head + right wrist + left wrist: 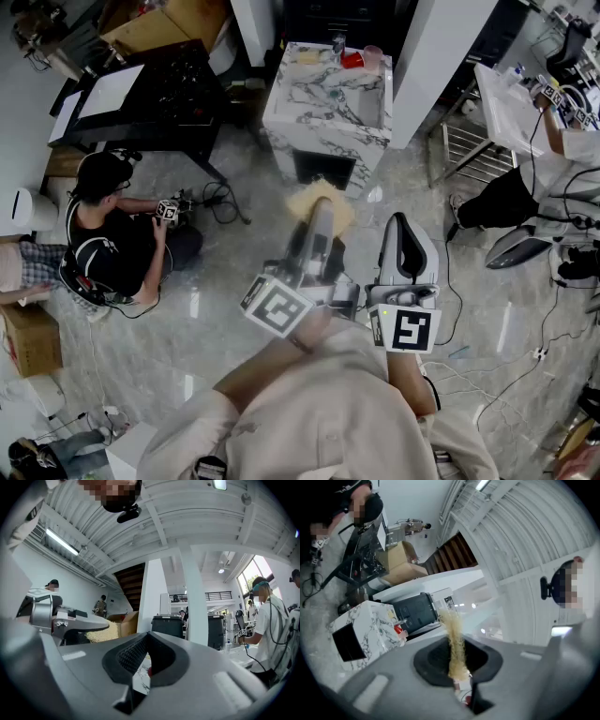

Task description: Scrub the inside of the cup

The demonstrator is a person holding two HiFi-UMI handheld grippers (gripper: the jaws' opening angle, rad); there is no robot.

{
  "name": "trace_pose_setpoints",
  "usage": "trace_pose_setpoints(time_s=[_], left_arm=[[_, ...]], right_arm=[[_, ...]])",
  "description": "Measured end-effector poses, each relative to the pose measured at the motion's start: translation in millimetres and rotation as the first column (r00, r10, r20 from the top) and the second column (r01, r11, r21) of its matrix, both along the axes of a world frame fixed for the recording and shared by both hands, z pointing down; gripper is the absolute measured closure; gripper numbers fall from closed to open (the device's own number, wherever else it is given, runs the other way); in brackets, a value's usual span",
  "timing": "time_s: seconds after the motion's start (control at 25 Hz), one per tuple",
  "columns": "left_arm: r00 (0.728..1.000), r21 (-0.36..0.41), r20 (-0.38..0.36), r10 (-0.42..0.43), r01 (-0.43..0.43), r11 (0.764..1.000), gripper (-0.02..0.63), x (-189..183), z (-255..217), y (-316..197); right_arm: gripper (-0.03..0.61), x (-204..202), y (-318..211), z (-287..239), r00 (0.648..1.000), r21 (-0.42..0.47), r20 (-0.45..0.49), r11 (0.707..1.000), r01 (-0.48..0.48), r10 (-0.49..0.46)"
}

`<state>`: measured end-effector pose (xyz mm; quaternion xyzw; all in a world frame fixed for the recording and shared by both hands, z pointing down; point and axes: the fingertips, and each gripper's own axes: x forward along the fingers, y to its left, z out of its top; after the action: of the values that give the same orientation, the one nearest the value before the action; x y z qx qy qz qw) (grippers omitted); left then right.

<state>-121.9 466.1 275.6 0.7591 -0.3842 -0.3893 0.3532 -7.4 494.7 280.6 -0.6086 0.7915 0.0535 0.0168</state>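
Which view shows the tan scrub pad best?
The head view: the tan scrub pad shows its broad face at the left gripper tip. The left gripper view shows it edge-on between shut jaws; the right gripper view catches only a side strip.

ahead: counter (323,117), cup (352,59) on far end; scrubber (305,199) in L claw (322,214), R claw (403,234) beside.

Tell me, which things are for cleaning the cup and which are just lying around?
For the job:
- scrubbing pad, pinched in the left gripper
- red cup and pale cup on the marble stand
- right gripper, fingers shut, empty

Just lying about:
- black table
- cardboard box
- cables on the floor
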Motion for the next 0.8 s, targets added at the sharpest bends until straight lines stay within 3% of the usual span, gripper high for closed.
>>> trace_pose_setpoints(time_s=[0.52,0.8], left_arm=[[0.998,-0.019,0.038,-0.046,0.047,0.999,0.591,48.3,-1.9,14.5],[0.998,-0.024,0.035,-0.047,0.048,0.999,0.591,60.8,-0.3,-0.3]], right_arm=[[0.58,49.6,7.4,-11.1,0.996,0.017,0.068,0.999,0.052,-0.053],[0.58,63.4,-5.3,-1.6,0.997,-0.007,0.026,0.997,0.071,-0.071]])
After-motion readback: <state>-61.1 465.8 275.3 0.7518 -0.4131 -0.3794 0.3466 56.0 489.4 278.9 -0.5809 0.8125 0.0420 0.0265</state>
